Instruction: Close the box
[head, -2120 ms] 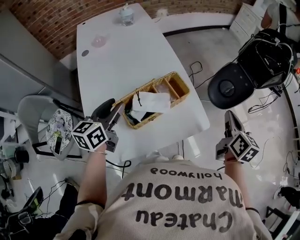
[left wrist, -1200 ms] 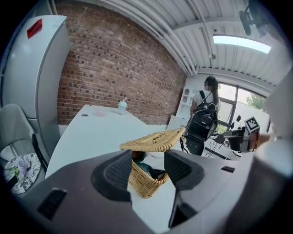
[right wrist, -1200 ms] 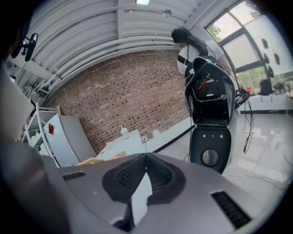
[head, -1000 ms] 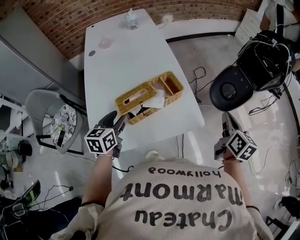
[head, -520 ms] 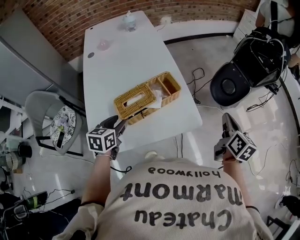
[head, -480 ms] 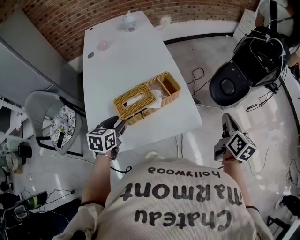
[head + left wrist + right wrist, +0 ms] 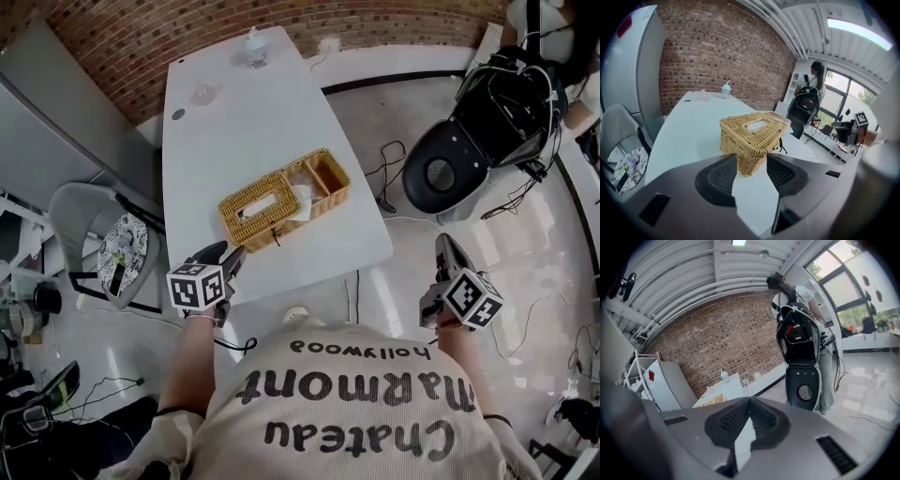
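A brick wall (image 7: 112,37) closes the far side of the room, and a long white worktop (image 7: 234,122) runs from it toward us over a glossy pale floor.

A grey chair (image 7: 80,211) with a flowered cushion (image 7: 117,258) stands well off to the left of the left fingers. We hold the left gripper (image 7: 228,253) at the worktop's near left corner. In the left gripper view its 2 fingers (image 7: 723,176) stand wide, and only bare worktop lies between them.

Straight ahead of those fingers, near but not touching, sits the wicker box (image 7: 281,197). Its lid (image 7: 255,204), with a slot in the top, lies flat over the left part. 2 open compartments (image 7: 328,176) show at the right end, and white paper (image 7: 300,193) shows just beside the lid's edge. A black cord (image 7: 274,234) hangs on the side facing the fingers. Far beyond them, at the worktop's far end, stand a bottle (image 7: 251,42) and a small pink thing (image 7: 203,94).

The right gripper (image 7: 441,244) hangs over the floor, off the worktop, and the box is well to the left of its fingers. In the right gripper view those fingers (image 7: 736,420) meet tip to tip and hold nothing. Ahead of them and to the right is a black machine with a round disc (image 7: 450,169), and a person (image 7: 808,296) stands behind it.
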Demonstrator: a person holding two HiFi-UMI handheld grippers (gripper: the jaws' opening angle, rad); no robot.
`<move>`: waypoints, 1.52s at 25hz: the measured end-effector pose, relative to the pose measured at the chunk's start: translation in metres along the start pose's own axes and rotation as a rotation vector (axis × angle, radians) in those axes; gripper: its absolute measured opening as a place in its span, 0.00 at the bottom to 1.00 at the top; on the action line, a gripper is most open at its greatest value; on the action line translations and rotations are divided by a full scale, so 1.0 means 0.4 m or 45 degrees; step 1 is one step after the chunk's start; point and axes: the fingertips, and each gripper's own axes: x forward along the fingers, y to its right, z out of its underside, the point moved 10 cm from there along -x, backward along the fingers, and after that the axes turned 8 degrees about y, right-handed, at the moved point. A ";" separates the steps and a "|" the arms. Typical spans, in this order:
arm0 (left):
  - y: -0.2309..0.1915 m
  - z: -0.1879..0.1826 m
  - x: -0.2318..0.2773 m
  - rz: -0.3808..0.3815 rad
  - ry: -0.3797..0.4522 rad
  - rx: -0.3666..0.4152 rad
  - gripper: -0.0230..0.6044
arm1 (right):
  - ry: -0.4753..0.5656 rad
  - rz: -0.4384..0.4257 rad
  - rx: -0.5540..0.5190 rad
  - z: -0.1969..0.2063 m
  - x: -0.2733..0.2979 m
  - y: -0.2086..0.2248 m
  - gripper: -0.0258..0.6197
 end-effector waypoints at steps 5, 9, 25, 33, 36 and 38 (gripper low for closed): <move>0.014 -0.033 -0.007 -0.037 0.062 -0.094 0.35 | -0.140 -0.084 -0.035 0.029 0.096 -0.013 0.04; 0.066 0.009 -0.067 -0.091 0.152 -0.224 0.35 | -0.315 -0.207 -0.034 0.116 0.162 -0.059 0.04; 0.135 -0.020 -0.357 0.050 0.666 -0.445 0.17 | -0.329 -0.827 -0.049 0.173 0.173 -0.586 0.04; 0.113 -0.035 -0.514 0.045 0.751 -0.284 0.06 | -0.205 -0.940 -0.048 0.188 0.030 -0.742 0.04; 0.090 0.003 -0.562 0.043 0.760 -0.243 0.06 | -0.180 -0.891 -0.148 0.216 -0.028 -0.763 0.04; 0.069 0.018 -0.598 0.039 0.766 -0.231 0.06 | -0.164 -0.850 -0.211 0.227 -0.058 -0.781 0.04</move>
